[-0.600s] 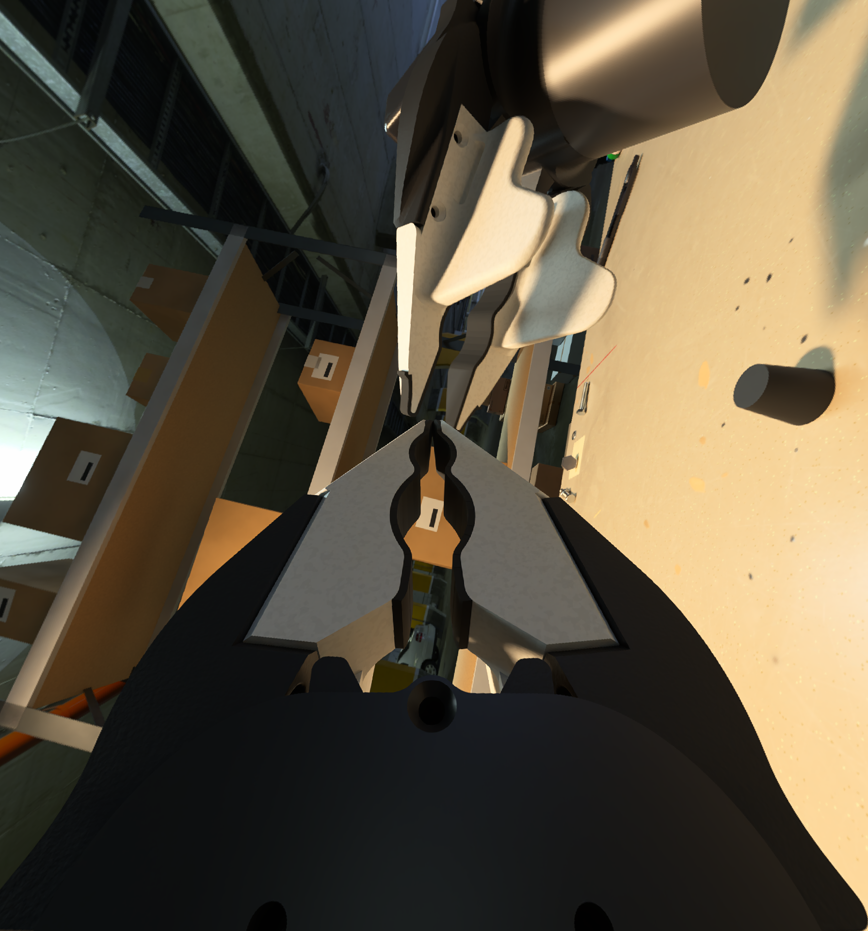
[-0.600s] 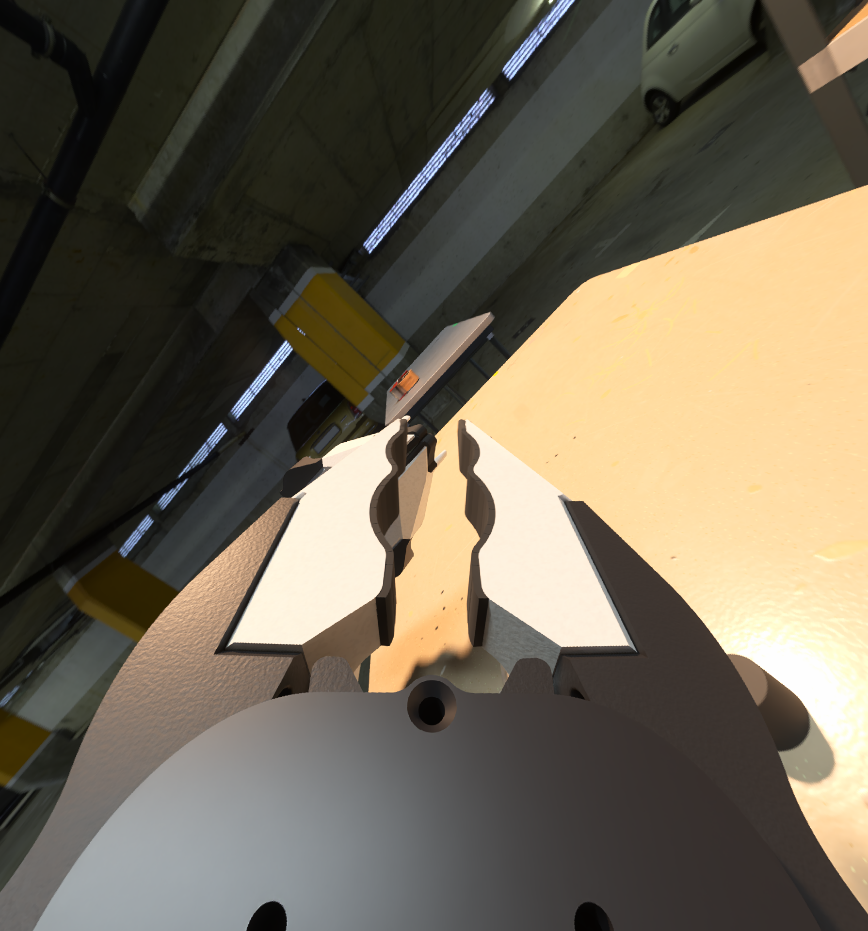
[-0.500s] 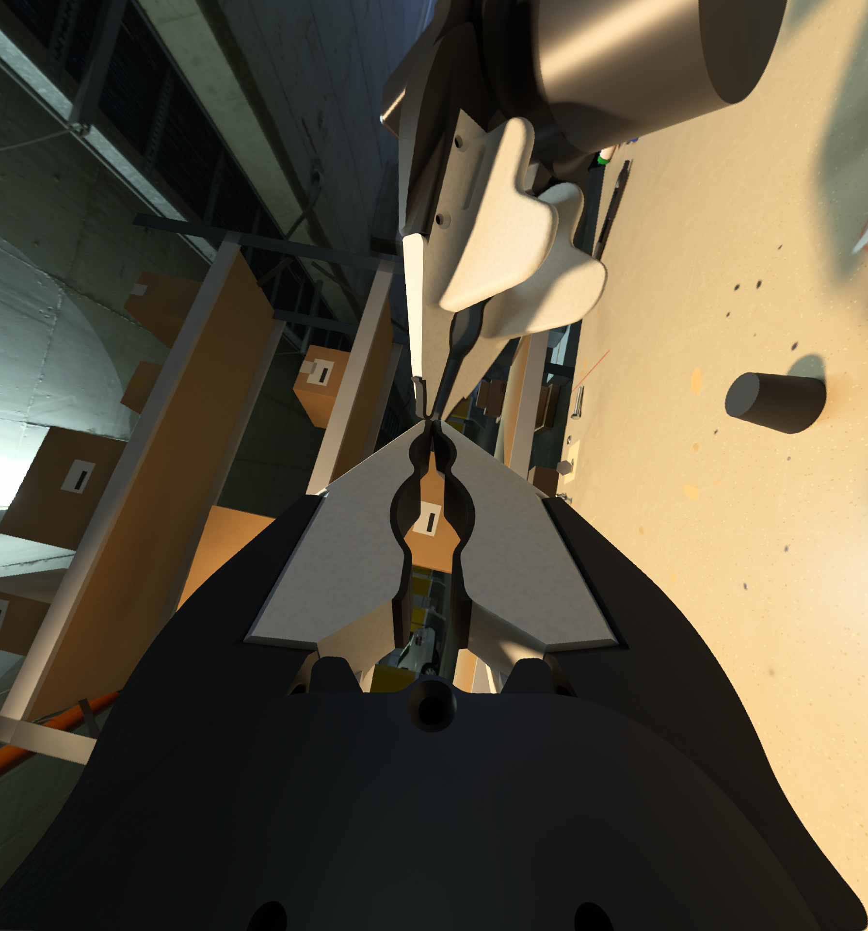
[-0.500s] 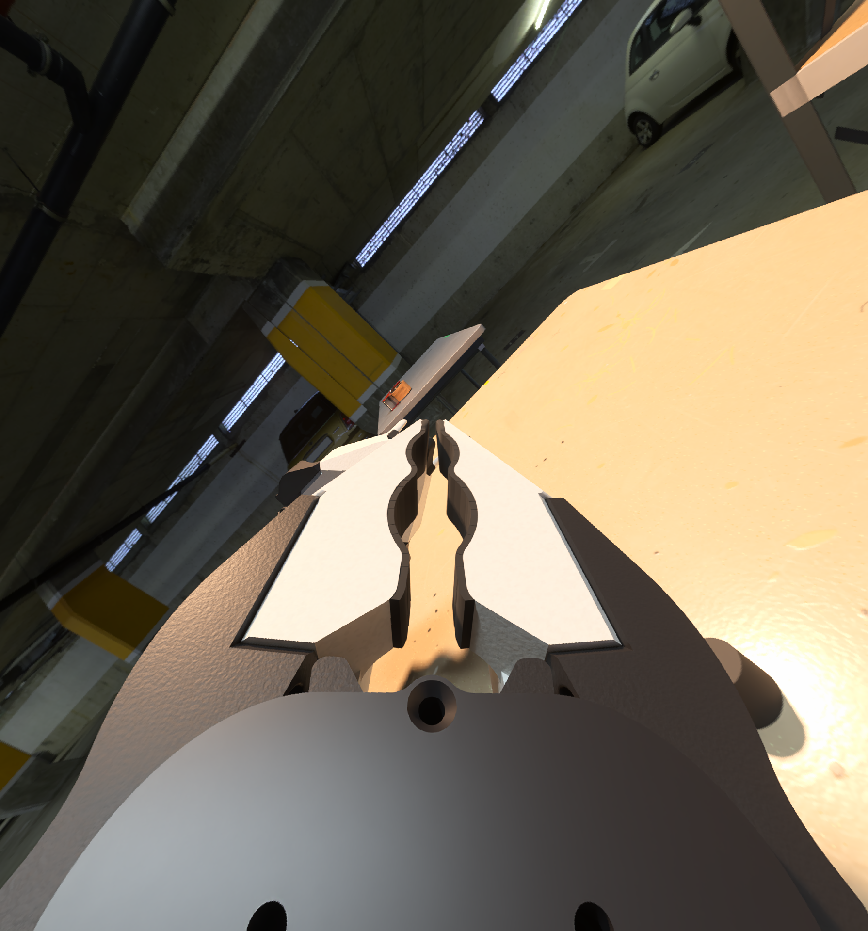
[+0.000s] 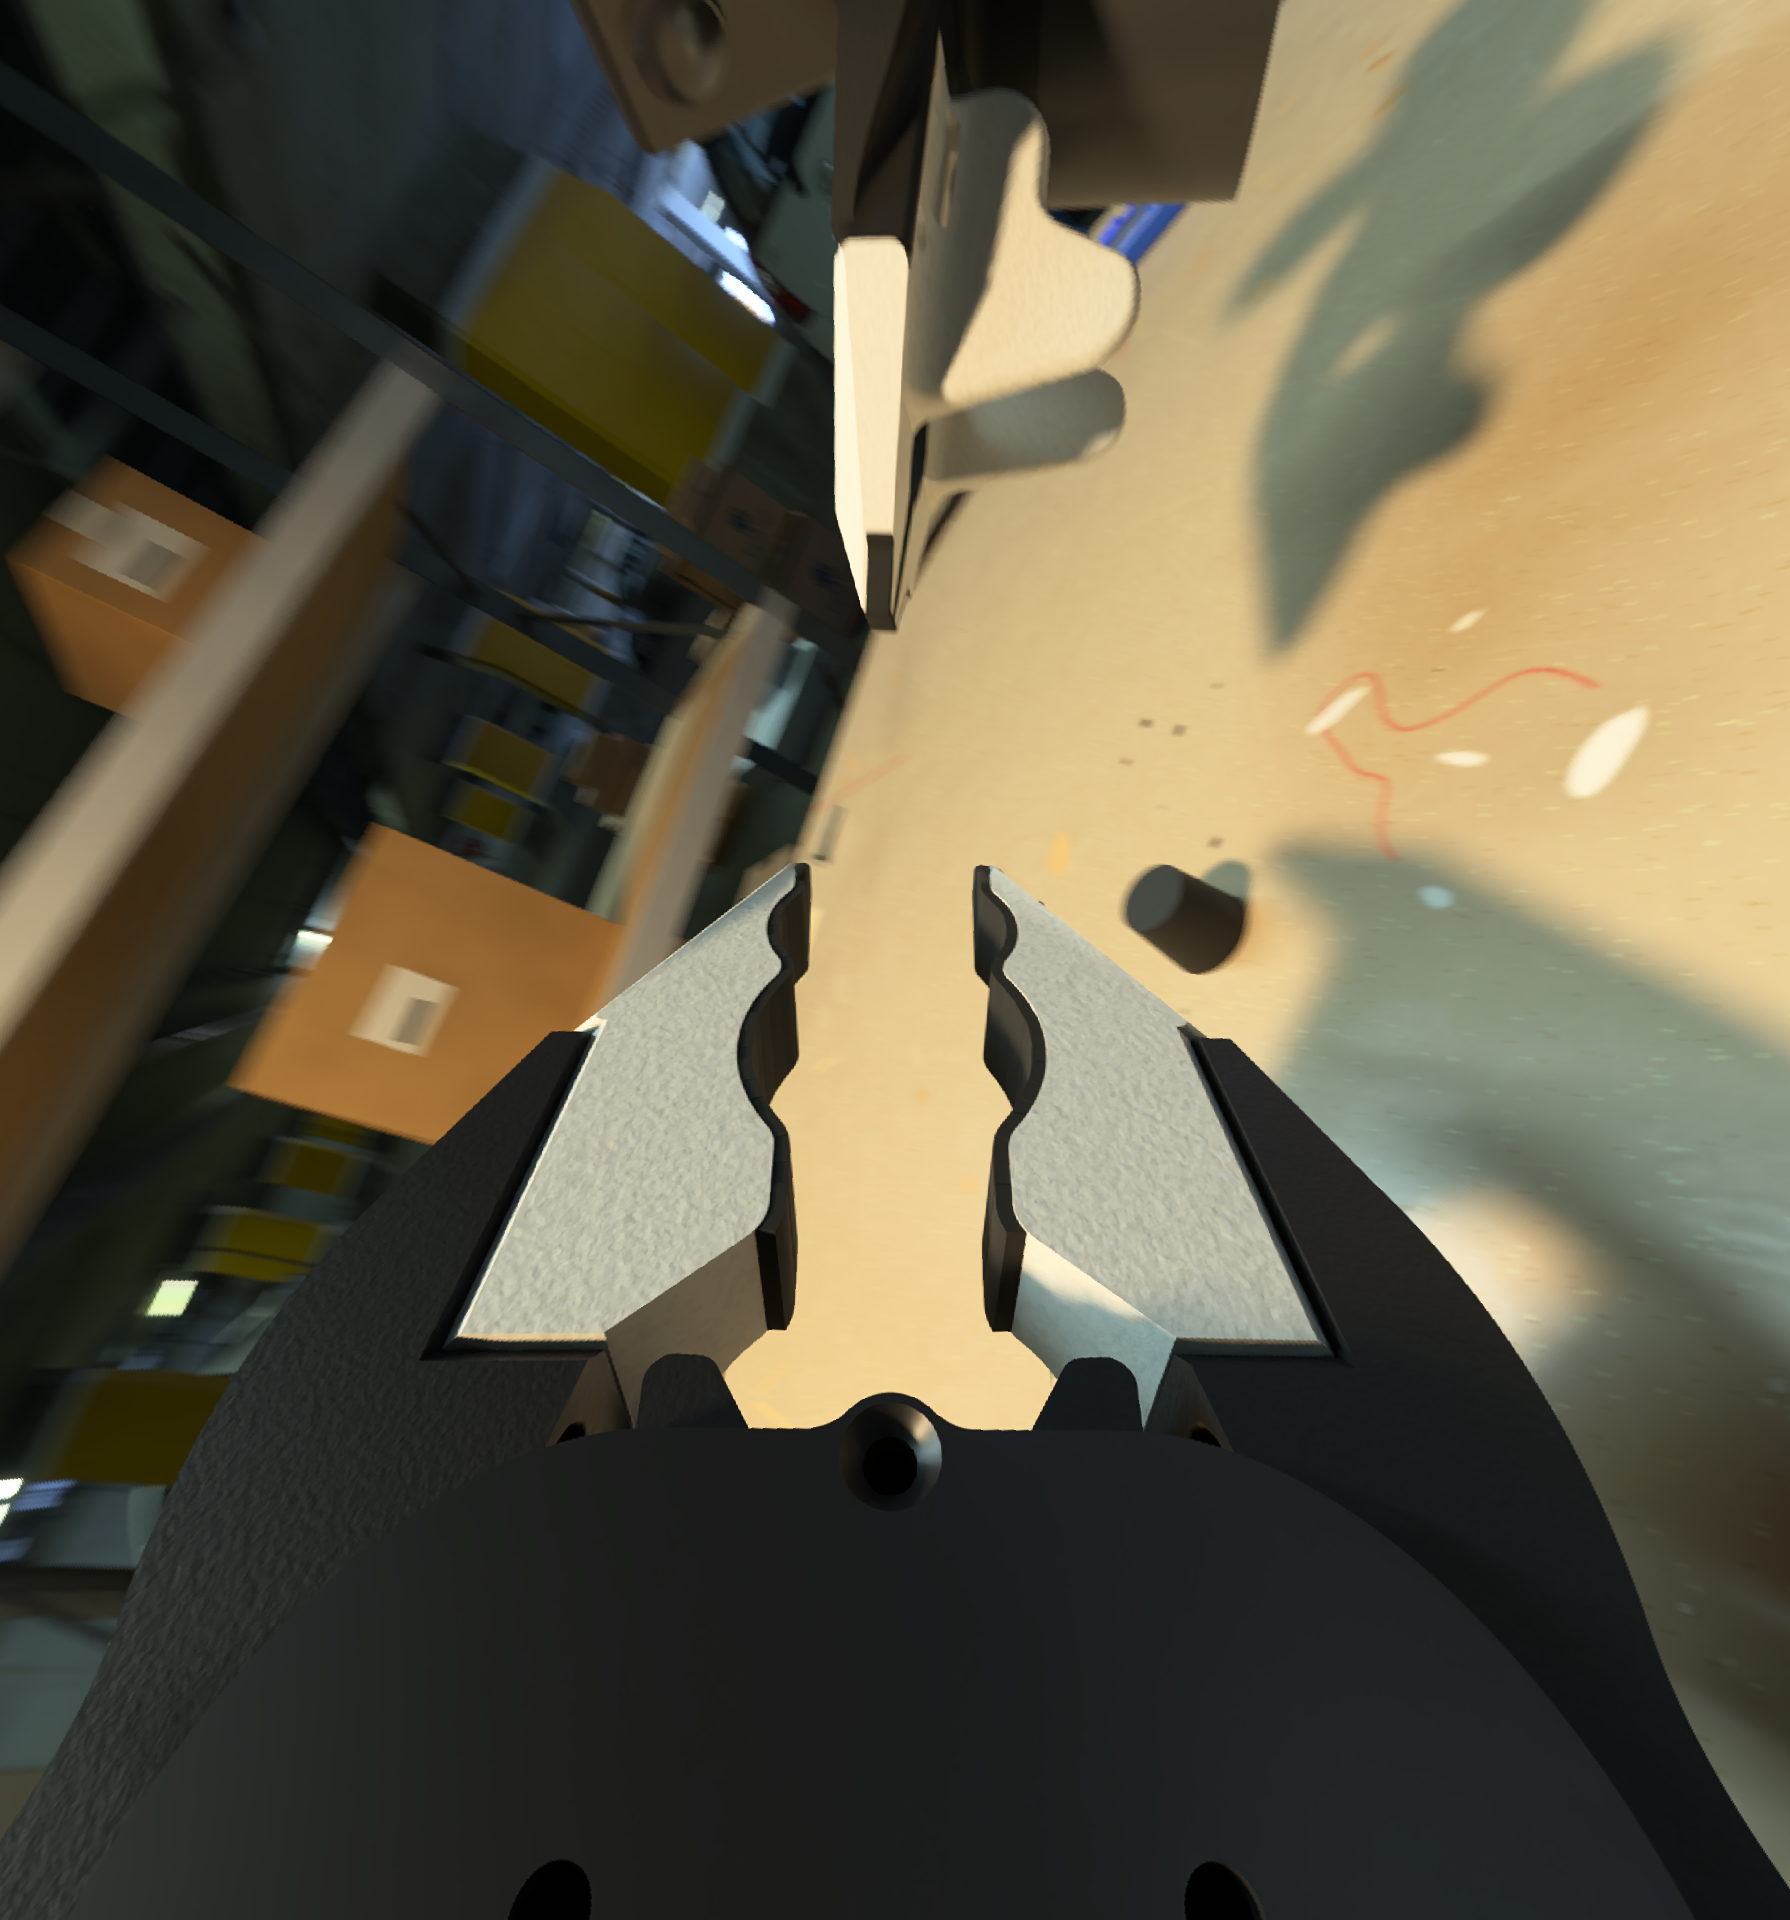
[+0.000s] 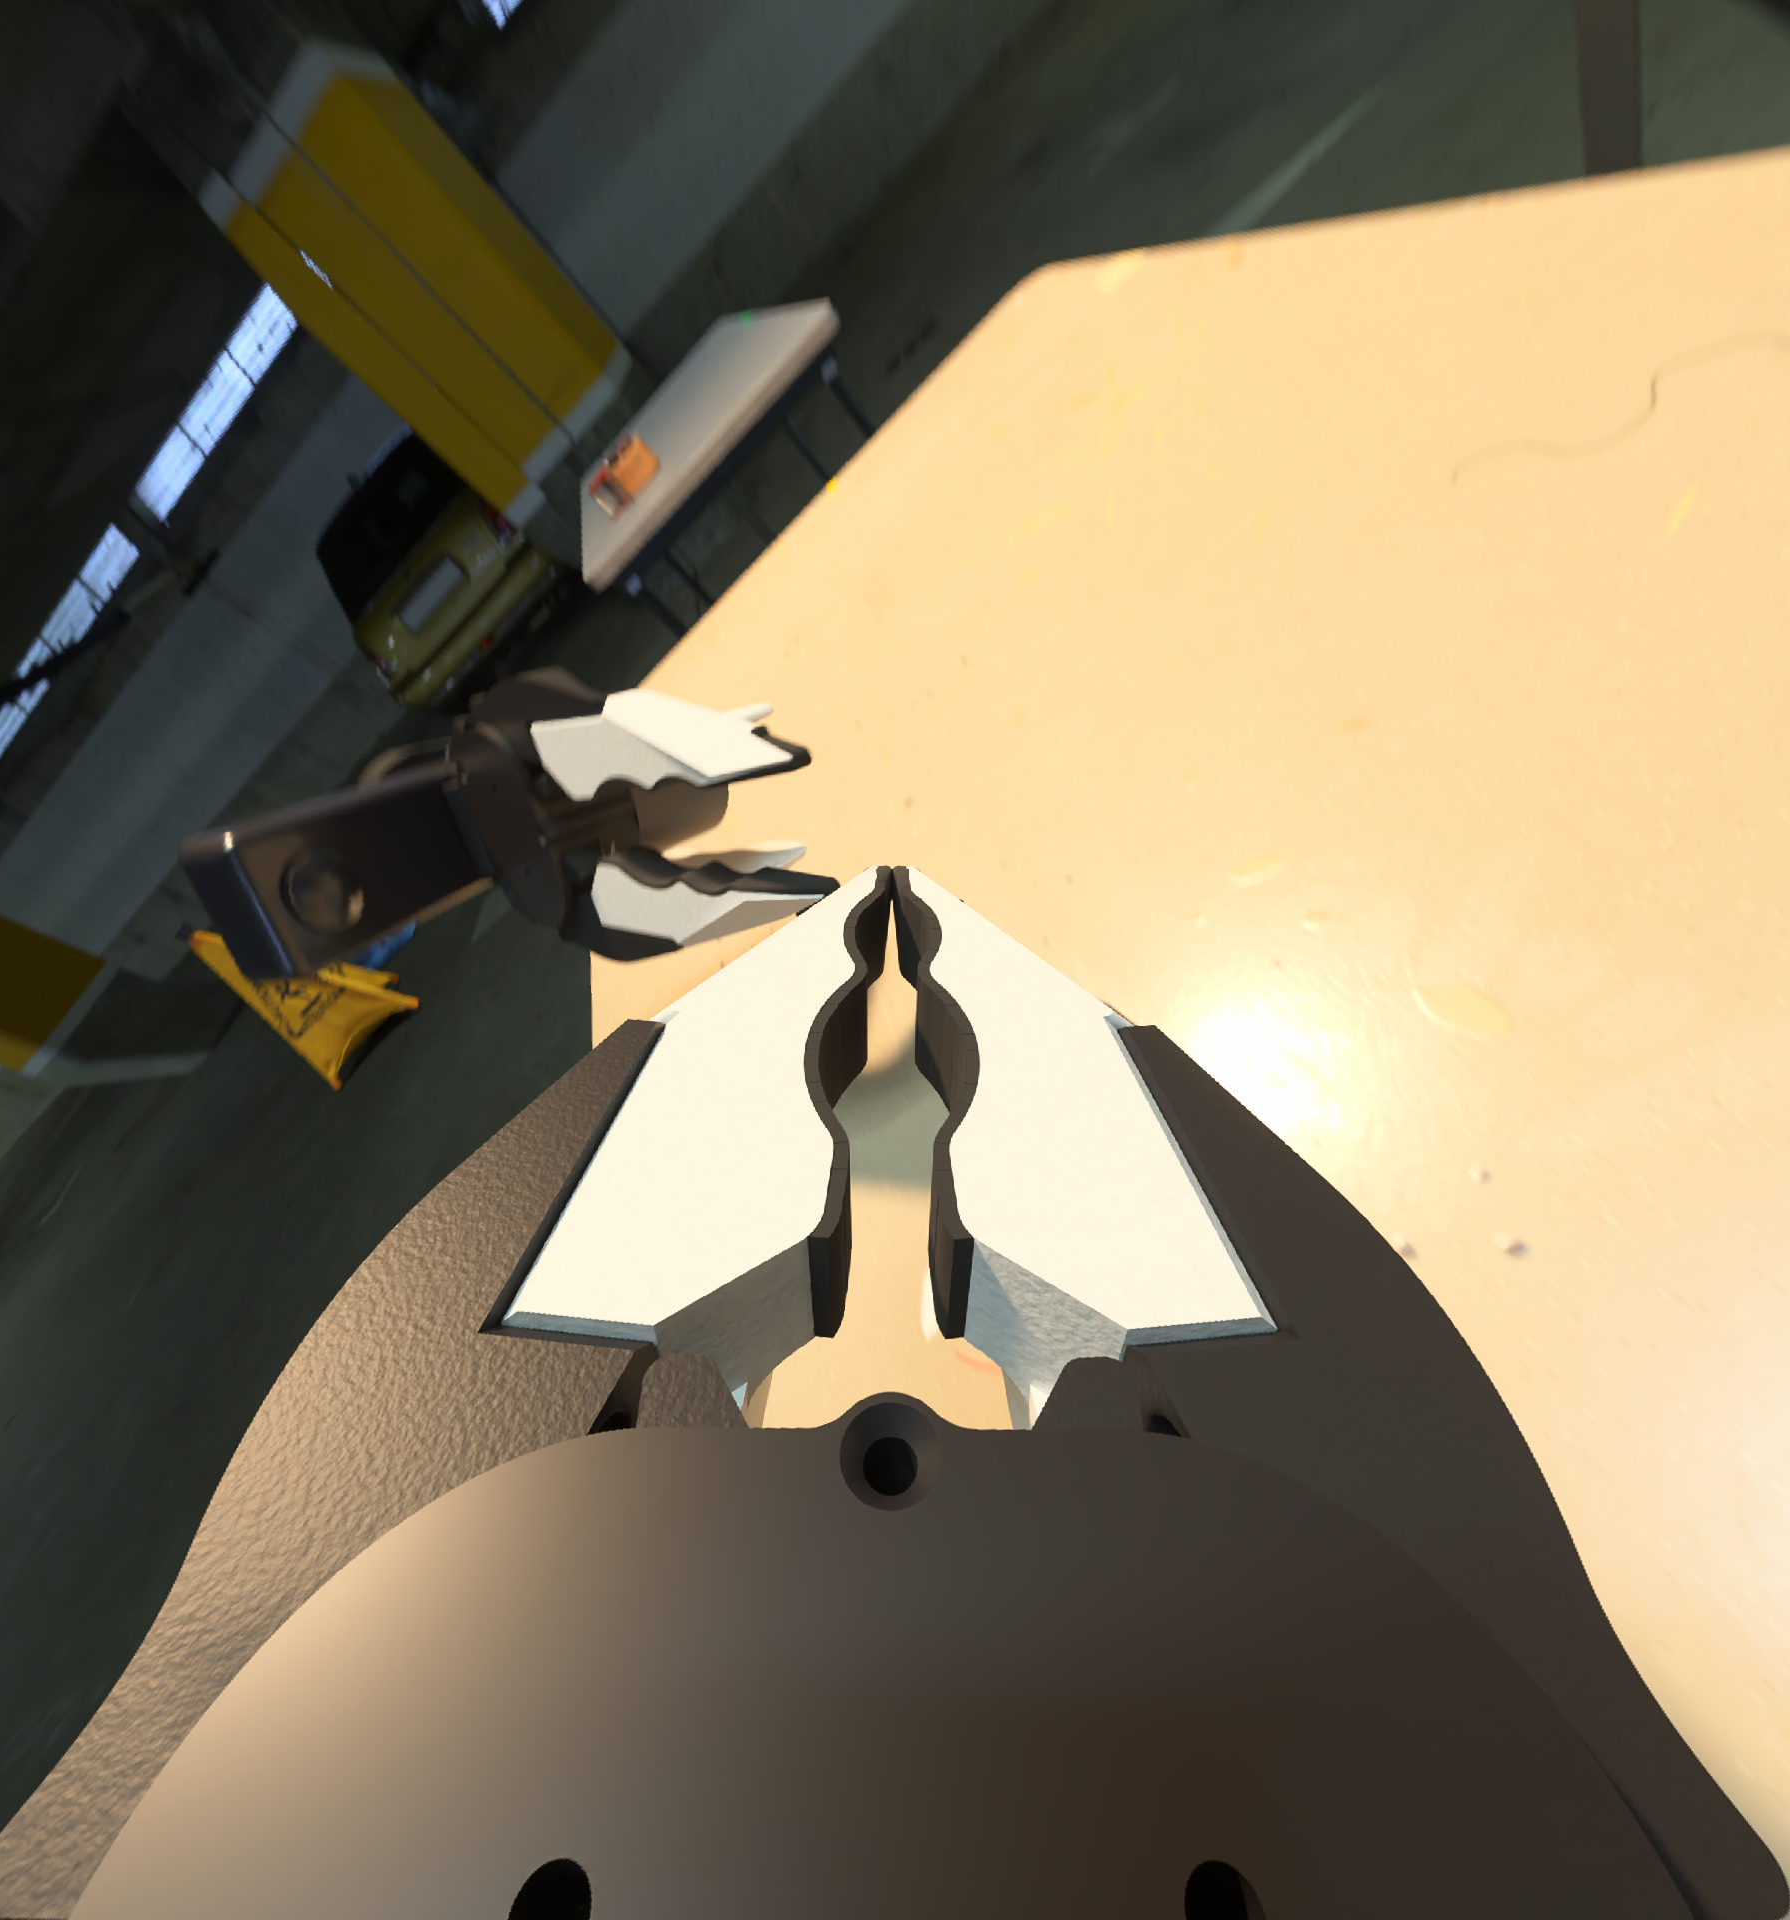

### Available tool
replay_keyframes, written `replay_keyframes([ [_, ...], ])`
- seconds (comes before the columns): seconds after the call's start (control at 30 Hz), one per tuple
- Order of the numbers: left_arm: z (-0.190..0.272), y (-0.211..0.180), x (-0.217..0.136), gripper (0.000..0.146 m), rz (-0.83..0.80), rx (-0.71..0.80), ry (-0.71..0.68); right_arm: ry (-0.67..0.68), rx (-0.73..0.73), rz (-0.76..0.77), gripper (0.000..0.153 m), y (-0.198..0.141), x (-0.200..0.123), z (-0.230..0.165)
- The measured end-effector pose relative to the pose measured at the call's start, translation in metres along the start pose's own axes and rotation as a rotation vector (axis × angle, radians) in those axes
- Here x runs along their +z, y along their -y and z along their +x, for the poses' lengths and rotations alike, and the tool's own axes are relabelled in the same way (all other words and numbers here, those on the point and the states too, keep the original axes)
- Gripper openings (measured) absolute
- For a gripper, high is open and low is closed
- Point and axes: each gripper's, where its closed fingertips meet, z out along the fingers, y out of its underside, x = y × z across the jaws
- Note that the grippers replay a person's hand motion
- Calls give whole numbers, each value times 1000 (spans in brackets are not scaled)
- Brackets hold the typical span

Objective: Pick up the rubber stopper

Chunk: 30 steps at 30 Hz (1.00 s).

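The rubber stopper (image 5: 1185,918) is a small dark cylinder lying on its side on the tan table (image 5: 1493,1039), just right of my left gripper's right fingertip. My left gripper (image 5: 891,883) is open and empty, its fingers over the table near the left edge. It also shows in the right wrist view (image 6: 818,821), open, by the table edge. My right gripper (image 6: 891,878) is shut and empty, its tips touching. It shows in the left wrist view (image 5: 883,603) above, shut. The stopper is not in the right wrist view.
The tan table (image 6: 1390,623) has a red squiggle (image 5: 1390,727) and white flecks beyond the stopper. Its left edge runs near both grippers. Off the table are shelves with cardboard boxes (image 5: 423,977), a small side table (image 6: 704,426) and a yellow floor sign (image 6: 309,1003).
My left gripper has opened and swung toward the table, bringing the stopper close to its right fingertip. My right gripper has closed fully and turned, so the left gripper now shows in its view.
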Motion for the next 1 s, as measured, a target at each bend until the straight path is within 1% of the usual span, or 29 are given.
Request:
replay_keyframes([
  [0.1,22,-16,13,42,-30,-133,-157,9,36,-109,0,-16,-4,14],
  [0.23,50,-30,28,53,-71,-279,-360,18,69,-248,0,-37,-5,28],
  [0.27,56,-31,31,55,-82,-315,-406,20,74,-262,0,-38,-5,30],
  [0.33,64,-35,39,59,-116,-350,-449,12,76,-273,0,-39,-7,33],
  [0.43,77,-41,49,59,-176,-390,-509,15,73,-255,0,-37,-9,35],
  [0.5,81,-43,53,57,-210,-403,-529,18,79,-239,0,-38,-11,36],
  [0.57,81,-44,56,52,-225,-410,-531,29,90,-221,0,-40,-14,37],
  [0.6,81,-44,58,48,-236,-422,-534,34,96,-216,0,-41,-15,38],
  [0.7,84,-44,62,29,-254,-427,-544,53,110,-214,0,-47,-16,40],
  [0.83,83,-45,64,28,-250,-410,-530,74,118,-218,0,-53,-14,41],
  [1.0,77,-46,63,26,-231,-347,-482,95,117,-220,0,-56,-7,39],
])
